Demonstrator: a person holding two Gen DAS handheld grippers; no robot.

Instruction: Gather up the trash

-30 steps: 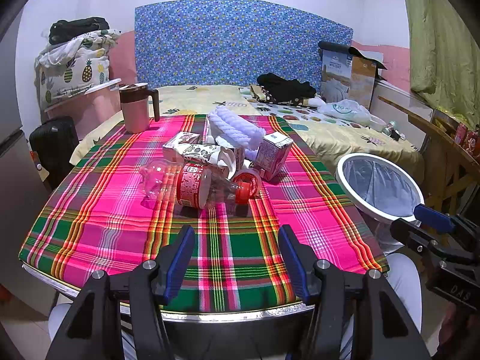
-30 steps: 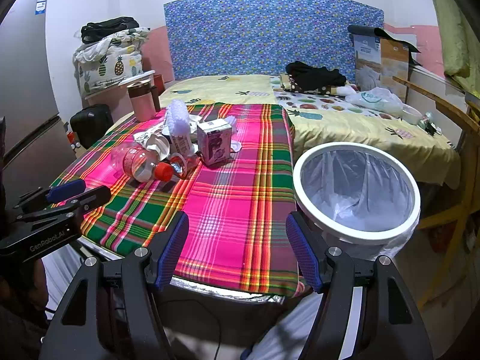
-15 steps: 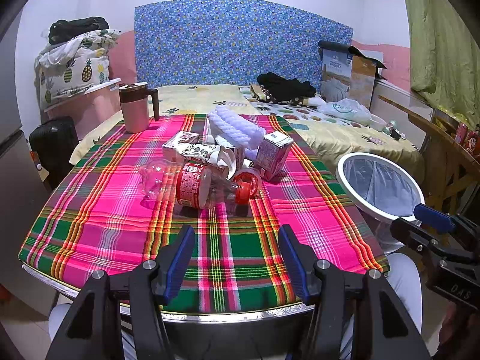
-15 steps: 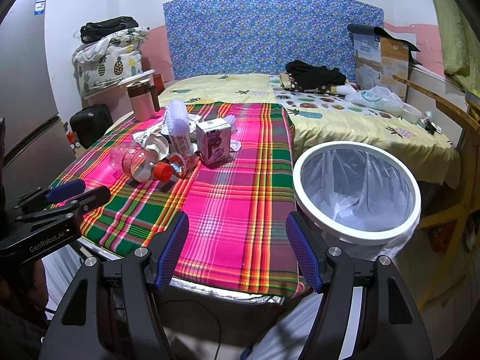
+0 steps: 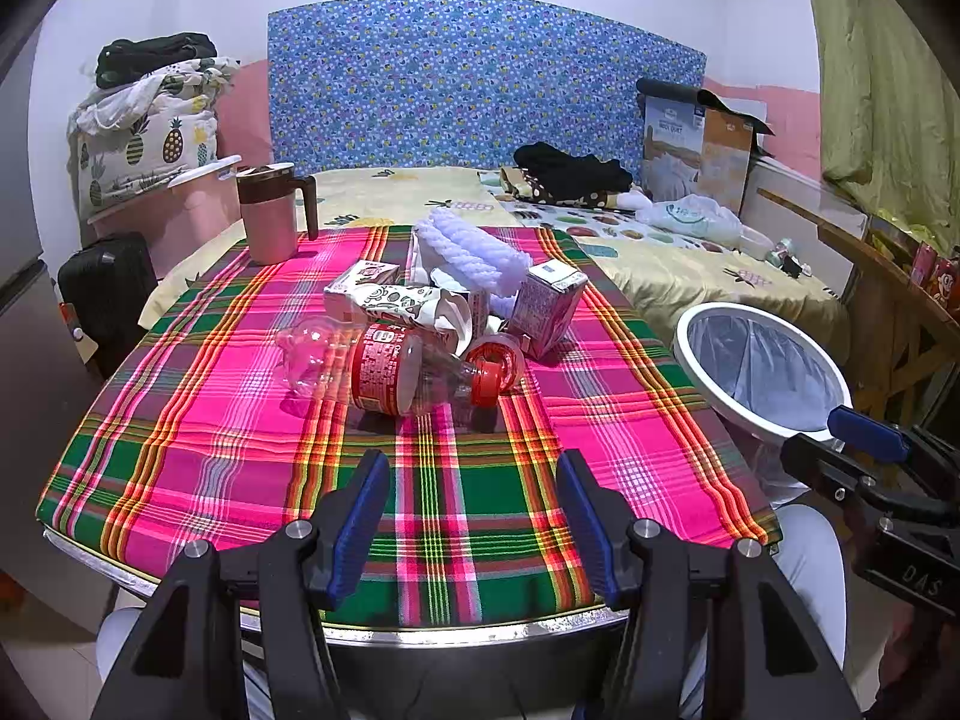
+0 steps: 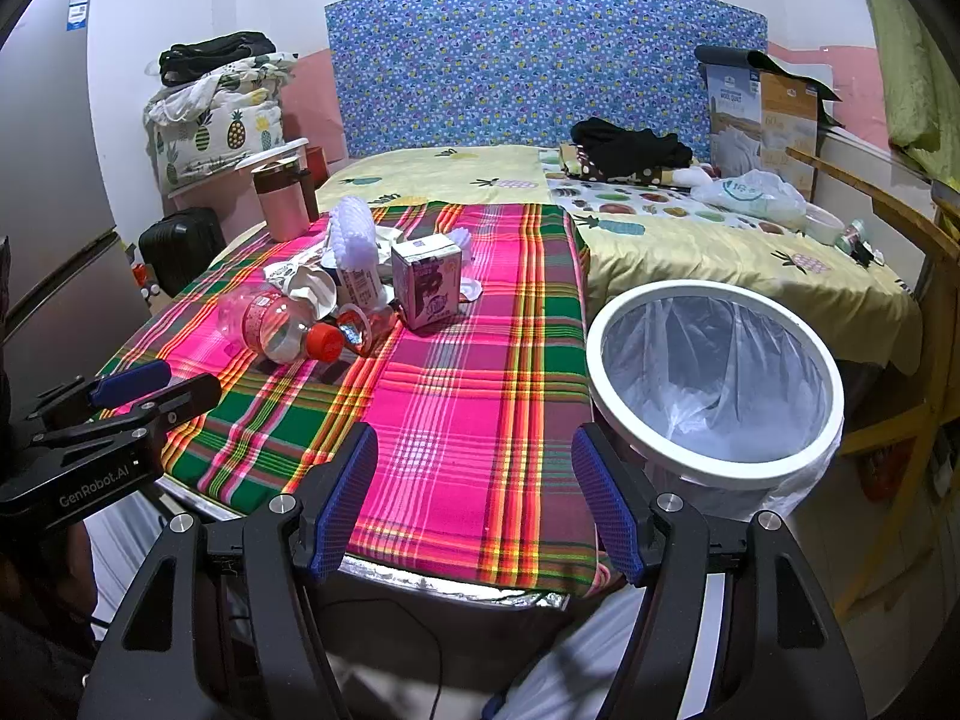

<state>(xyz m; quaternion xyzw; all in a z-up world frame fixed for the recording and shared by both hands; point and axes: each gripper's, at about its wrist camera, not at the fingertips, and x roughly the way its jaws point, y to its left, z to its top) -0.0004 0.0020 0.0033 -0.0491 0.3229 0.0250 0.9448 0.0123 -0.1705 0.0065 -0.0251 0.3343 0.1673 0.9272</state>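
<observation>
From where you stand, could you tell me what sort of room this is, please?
Most likely a small bedroom that doubles as an eating space. A bed with a patterned headboard sits right behind the plaid-covered table, folded bedding is stacked in the corner, and a fridge stands alongside.

Gaping right tool (image 6: 474, 498) above plaid tablecloth (image 6: 456, 420), beside lined bin (image 6: 714, 474).

— What do the handheld grippers look like?
— The left black two-finger gripper (image 5: 474, 510) has matte angular arms, silver round screws and blue ribbed pads (image 5: 365, 519). White "GenRobot.AI" lettering marks its side.
— And the other?
— The right black two-finger gripper (image 6: 474, 495) matches: blue textured pads (image 6: 606, 510), silver screws, "DAS" on its body.
</observation>
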